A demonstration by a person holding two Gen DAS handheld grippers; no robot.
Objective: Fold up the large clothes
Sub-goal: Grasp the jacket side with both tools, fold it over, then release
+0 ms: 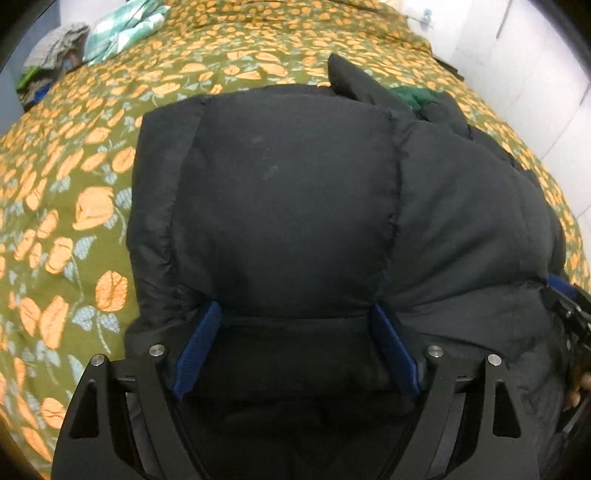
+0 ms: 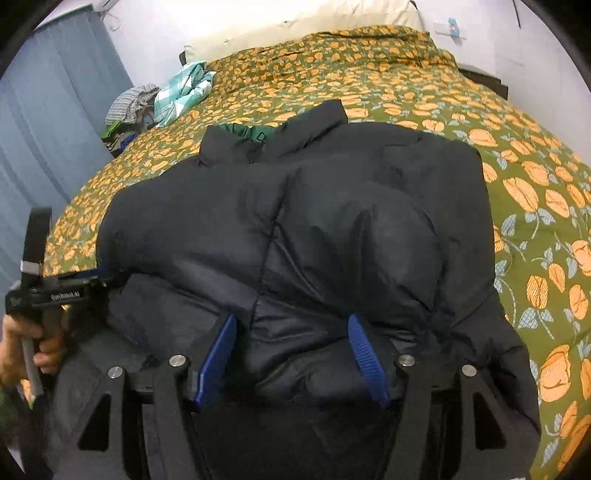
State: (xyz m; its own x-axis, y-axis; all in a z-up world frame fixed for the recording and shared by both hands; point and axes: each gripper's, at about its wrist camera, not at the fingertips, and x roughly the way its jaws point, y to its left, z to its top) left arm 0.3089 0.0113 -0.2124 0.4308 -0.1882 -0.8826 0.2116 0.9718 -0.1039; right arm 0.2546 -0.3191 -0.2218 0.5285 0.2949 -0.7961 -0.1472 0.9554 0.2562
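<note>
1. The black padded jacket [image 1: 288, 192] lies in a bulky heap on the bed [image 1: 74, 206], near the edge closest to the person, its collar [image 2: 325, 114] pointing toward the pillow [image 2: 295, 26]. A scrap of green lining [image 2: 243, 133] shows at the neck.
2. The left tongs [image 1: 295, 314] stand wide, a quilted panel bulging between the blue pads [image 1: 201, 347]. I cannot tell whether the pads press on it or only flank it.
3. The right tongs [image 2: 291, 325] are about half open, straddling a puffed ridge of the jacket near its lower edge. The pads appear to sit beside the fabric, not clamping it.
4. Judging by its look, the jacket is soft and springy: the filling will push back after each fold, so a fold probably needs pressing flat.
5. The shell looks smooth and slightly shiny, so it is likely slippery. A shallow pinch on the outer layer alone may slide off.
6. It seems light for its bulk but awkward, as loose parts will trail when lifted.
7. The best hold is probably a stitched seam [image 1: 391, 192] or the hem, where the layers are thin and joined, with one pair of tongs near each corner.
8. A pile of other clothes [image 2: 173, 96] lies well apart at the far corner of the bed, out of the way.
</note>
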